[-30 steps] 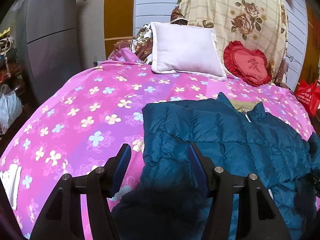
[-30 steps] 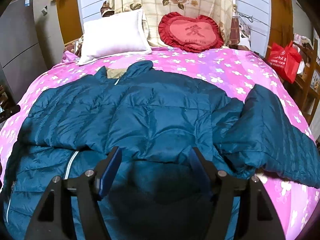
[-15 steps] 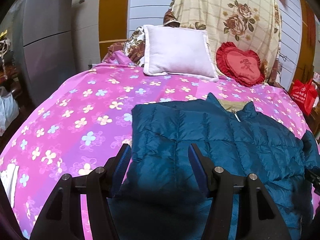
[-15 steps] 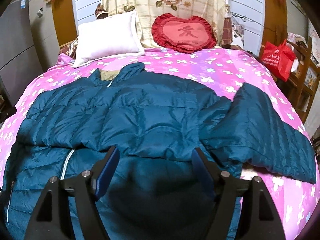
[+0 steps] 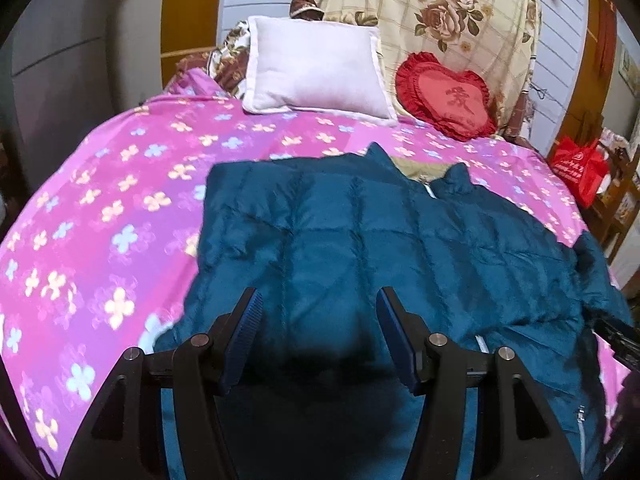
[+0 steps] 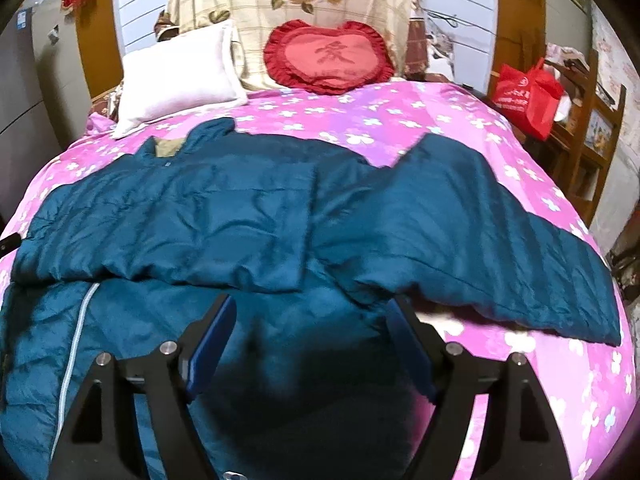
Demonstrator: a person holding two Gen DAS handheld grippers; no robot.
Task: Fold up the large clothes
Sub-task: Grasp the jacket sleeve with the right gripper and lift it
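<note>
1. A teal quilted jacket [image 6: 248, 220] lies spread on the bed, over the pink flowered bedspread [image 5: 120, 184]. Its collar points toward the headboard end.
2. One sleeve [image 6: 472, 232] stretches out flat to the right across the bedspread; the other side is folded in over the chest. The pale zipper [image 6: 76, 332] runs down the lower left front.
3. The left gripper [image 5: 318, 316] hangs over the jacket's near part with its blue-padded fingers [image 5: 246, 328] spread wide, nothing between them.
4. The right gripper [image 6: 310, 332] hangs over the jacket's hem area, its jaws likewise spread wide and holding nothing.
5. At the head of the bed a white pillow [image 5: 316, 68] leans beside a red heart cushion [image 5: 448, 100], both against a rose-print cloth [image 5: 440, 12].
6. The only container, a red shopping bag [image 6: 524, 96], sits off the bed's right side by wooden furniture; I can't see what's in it.
</note>
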